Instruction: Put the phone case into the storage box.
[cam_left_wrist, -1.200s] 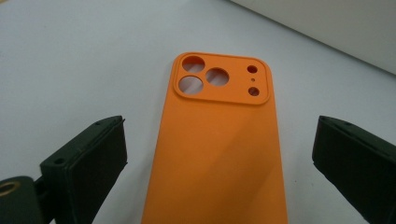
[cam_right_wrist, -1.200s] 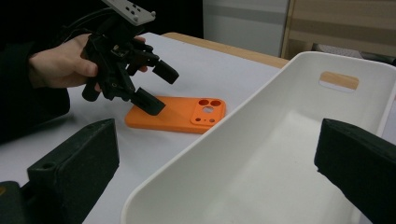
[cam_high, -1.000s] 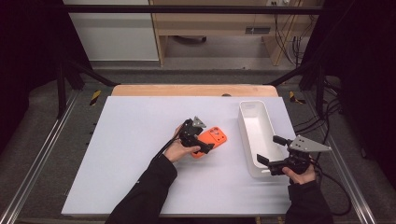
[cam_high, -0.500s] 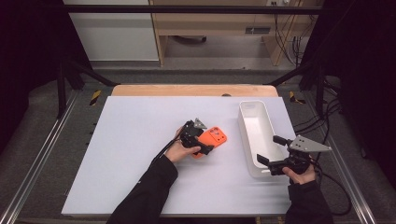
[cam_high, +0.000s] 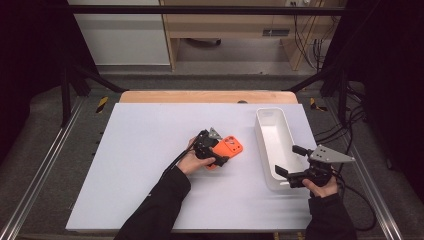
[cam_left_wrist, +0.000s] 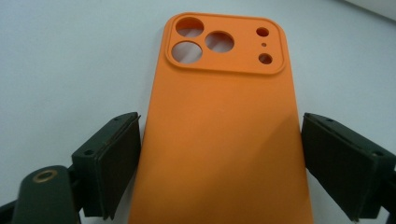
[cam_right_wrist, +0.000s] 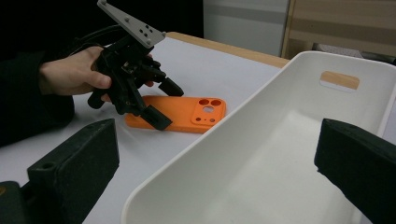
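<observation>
An orange phone case (cam_high: 231, 146) lies flat on the white table top, camera cutouts pointing towards the tray. My left gripper (cam_high: 220, 149) reaches over its near end. In the left gripper view the case (cam_left_wrist: 219, 140) lies between the two black pads (cam_left_wrist: 116, 158), which have just been closing and now meet its long edges. From the right gripper view, the left gripper (cam_right_wrist: 166, 102) straddles the case (cam_right_wrist: 187, 114). My right gripper (cam_high: 287, 160) stands open at the near right of the white tray (cam_high: 262, 150). The tray's rim (cam_right_wrist: 261, 88) runs between its wide jaws.
The white tray is empty and lies lengthwise at the right of the white table top (cam_high: 150, 150). A wooden strip (cam_high: 200, 96) borders the far edge. Metal rails (cam_high: 45, 170) run along both sides, and cables (cam_high: 350, 130) trail at the right.
The left gripper's jaws have drawn in around the orange case. Both hands and the case have kept their places.
</observation>
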